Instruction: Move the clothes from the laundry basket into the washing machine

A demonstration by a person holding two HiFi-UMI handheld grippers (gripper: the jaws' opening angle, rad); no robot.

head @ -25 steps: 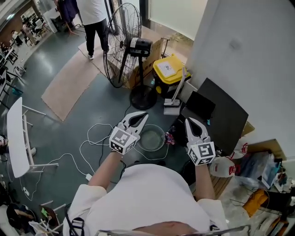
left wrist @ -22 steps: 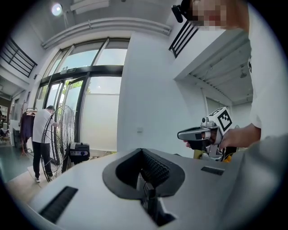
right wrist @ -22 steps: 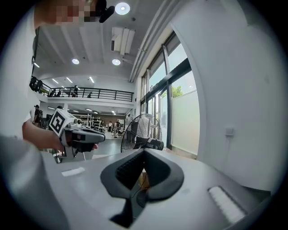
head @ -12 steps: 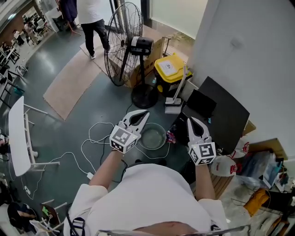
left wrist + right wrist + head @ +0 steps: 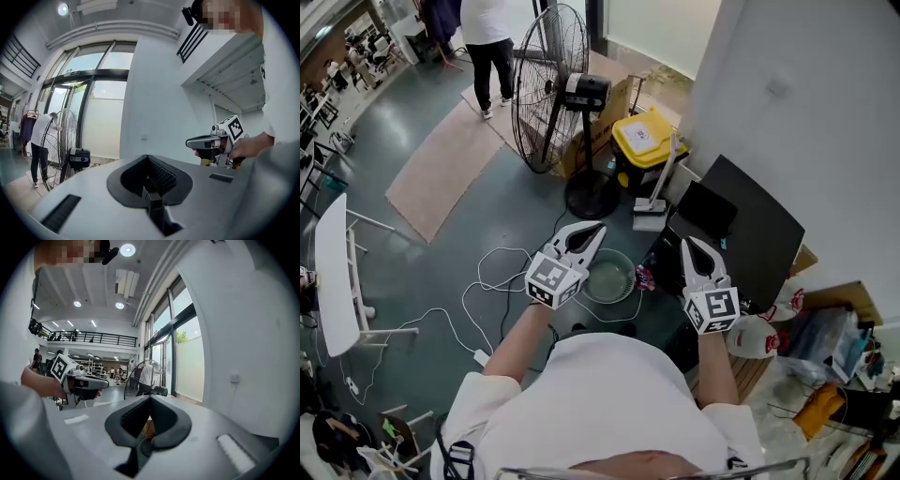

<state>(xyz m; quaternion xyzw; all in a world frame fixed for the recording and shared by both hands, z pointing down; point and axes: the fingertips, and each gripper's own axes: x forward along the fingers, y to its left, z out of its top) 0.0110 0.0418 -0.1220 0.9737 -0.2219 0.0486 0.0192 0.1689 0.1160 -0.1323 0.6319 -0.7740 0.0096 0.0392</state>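
Hovering: left gripper point(image 5: 594, 230), right gripper point(image 5: 688, 246), closed.

Air ahead of both tools is free: left gripper point(image 5: 592, 231) and right gripper point(image 5: 688, 246) hang apart, jaws together, nothing between them, clear gap between the two. Under that gap: clear round basin point(image 5: 609, 278) on the floor point(image 5: 431, 244), white cables point(image 5: 492, 281) looped just beside it. Floor's right edge is blocked by white wall point(image 5: 806, 112), black panel point(image 5: 750, 234) and yellow-lidded bin point(image 5: 645, 141). Straight ahead, pedestal fan point(image 5: 551, 84) stands in the way. White table point(image 5: 333, 272) at the left edge. Clutter point(image 5: 825, 347) fills the near right corner. Mid-floor up to the rug point(image 5: 441, 159) is free; a person point(image 5: 492, 42) stands at the far edge.
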